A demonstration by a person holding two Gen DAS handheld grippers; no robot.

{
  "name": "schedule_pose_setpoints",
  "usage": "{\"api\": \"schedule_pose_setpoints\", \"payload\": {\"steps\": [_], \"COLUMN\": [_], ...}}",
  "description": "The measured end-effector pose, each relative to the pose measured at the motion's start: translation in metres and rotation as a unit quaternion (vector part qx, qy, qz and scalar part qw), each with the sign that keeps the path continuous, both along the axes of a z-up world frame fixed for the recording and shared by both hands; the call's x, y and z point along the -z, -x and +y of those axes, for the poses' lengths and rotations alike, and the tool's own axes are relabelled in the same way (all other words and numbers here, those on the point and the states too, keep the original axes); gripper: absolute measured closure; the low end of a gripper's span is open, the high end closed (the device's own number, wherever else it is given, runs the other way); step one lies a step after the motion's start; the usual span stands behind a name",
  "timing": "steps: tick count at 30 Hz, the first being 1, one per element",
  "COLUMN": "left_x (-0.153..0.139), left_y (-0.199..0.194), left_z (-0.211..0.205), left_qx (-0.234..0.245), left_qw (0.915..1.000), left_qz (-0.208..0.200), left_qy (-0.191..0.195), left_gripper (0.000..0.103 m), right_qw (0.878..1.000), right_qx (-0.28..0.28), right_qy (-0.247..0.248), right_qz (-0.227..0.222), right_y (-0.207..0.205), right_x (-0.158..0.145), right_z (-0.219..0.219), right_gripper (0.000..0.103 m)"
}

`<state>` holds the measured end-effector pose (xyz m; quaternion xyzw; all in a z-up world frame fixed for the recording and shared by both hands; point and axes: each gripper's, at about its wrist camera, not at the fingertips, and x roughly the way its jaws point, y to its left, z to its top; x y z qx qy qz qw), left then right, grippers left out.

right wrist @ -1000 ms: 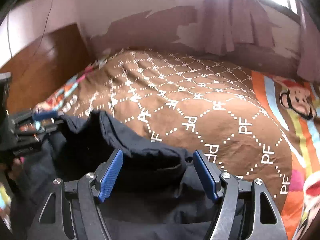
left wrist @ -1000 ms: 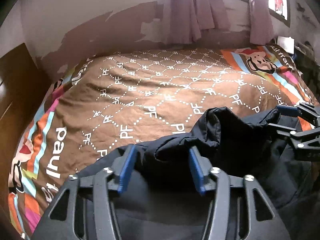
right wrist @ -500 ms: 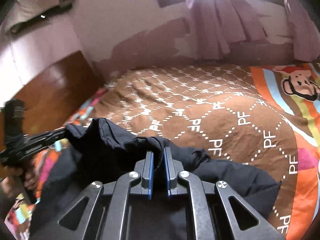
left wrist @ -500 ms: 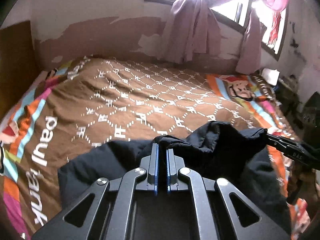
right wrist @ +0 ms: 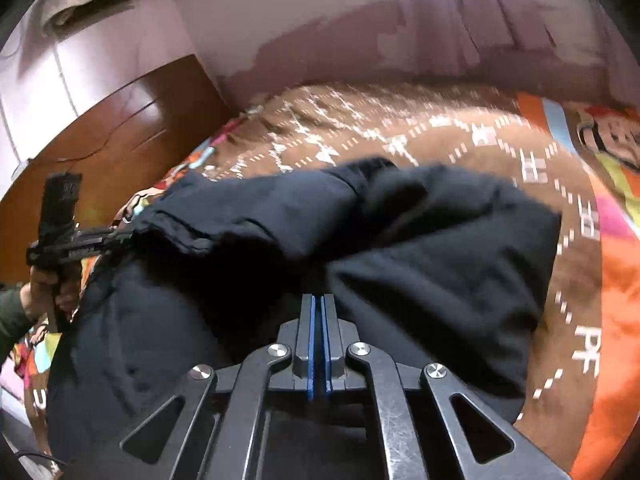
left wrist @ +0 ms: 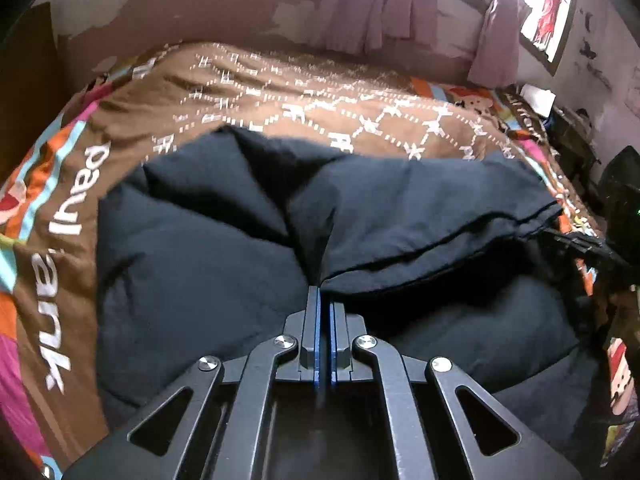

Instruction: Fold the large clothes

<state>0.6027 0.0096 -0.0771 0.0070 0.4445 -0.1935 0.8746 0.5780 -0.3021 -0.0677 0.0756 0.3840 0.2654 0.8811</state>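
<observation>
Lying puffy and creased on the bedspread (left wrist: pixel 360 92), the dark jacket (left wrist: pixel 208 248) is pinched by both clenched tongs (left wrist: pixel 325 292).

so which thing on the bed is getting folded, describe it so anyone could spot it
Start at the brown bedspread with its white lattice print. On its near end lies a puffy dark navy jacket, the only plain, unpatterned thing there.
</observation>
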Motion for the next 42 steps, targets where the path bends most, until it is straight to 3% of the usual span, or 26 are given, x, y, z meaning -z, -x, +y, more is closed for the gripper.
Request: {"api": "schedule_pose_setpoints", "payload": {"steps": [3, 9, 12, 15, 18, 23, 26, 30, 33, 35, 42], "left_x": [0.007, 0.001, -0.009, -0.032, -0.057, -0.079, -0.073, -0.04, -0.008, 0.007, 0.036], "left_y": [0.001, 0.004, 0.01, 0.019, 0.017, -0.012, -0.035, -0.063, -0.066, -0.066, -0.056], "left_z": [0.0, 0.003, 0.006, 0.013, 0.012, -0.008, -0.031, -0.062, -0.072, -0.072, -0.074], "left_qx": [0.0, 0.001, -0.001, -0.014, -0.021, -0.025, -0.014, -0.007, 0.006, 0.012, 0.013], "left_qw": [1.0, 0.9999, 0.9993, 0.9958, 0.9906, 0.9864, 0.9897, 0.9991, 0.9996, 0.9988, 0.997], "left_qz": [-0.002, -0.011, -0.031, -0.07, -0.105, -0.121, -0.101, -0.028, 0.013, 0.035, 0.041], "left_qy": [-0.008, 0.001, 0.02, 0.058, 0.085, 0.108, 0.101, 0.031, -0.024, -0.033, -0.064], "left_gripper": [0.103, 0.103, 0.103, 0.103, 0.103, 0.103, 0.103, 0.103, 0.103, 0.103, 0.103], "right_qw": [1.0, 0.998, 0.996, 0.992, 0.988, 0.994, 0.998, 0.998, 0.997, 0.995, 0.988], "right_qx": [0.013, 0.044, 0.059, 0.107, 0.128, 0.094, 0.066, 0.047, 0.046, 0.046, 0.04], "right_qy": [-0.014, -0.015, 0.002, -0.034, -0.058, -0.051, -0.019, 0.031, 0.033, 0.037, 0.051], "right_qz": [-0.003, -0.052, -0.06, -0.064, -0.057, -0.018, 0.009, 0.03, 0.056, 0.079, 0.14], "right_y": [-0.001, 0.005, -0.016, -0.037, -0.056, -0.077, -0.078, -0.074, -0.077, -0.081, -0.088], "right_x": [0.002, -0.033, -0.043, -0.049, -0.051, -0.043, -0.03, -0.014, -0.002, 0.009, 0.049], "right_z": [-0.006, -0.007, 0.012, 0.018, 0.016, 0.037, 0.054, 0.067, 0.065, 0.064, 0.069], "right_gripper": [0.099, 0.097, 0.097, 0.097, 0.097, 0.097, 0.097, 0.097, 0.103, 0.103, 0.103]}}
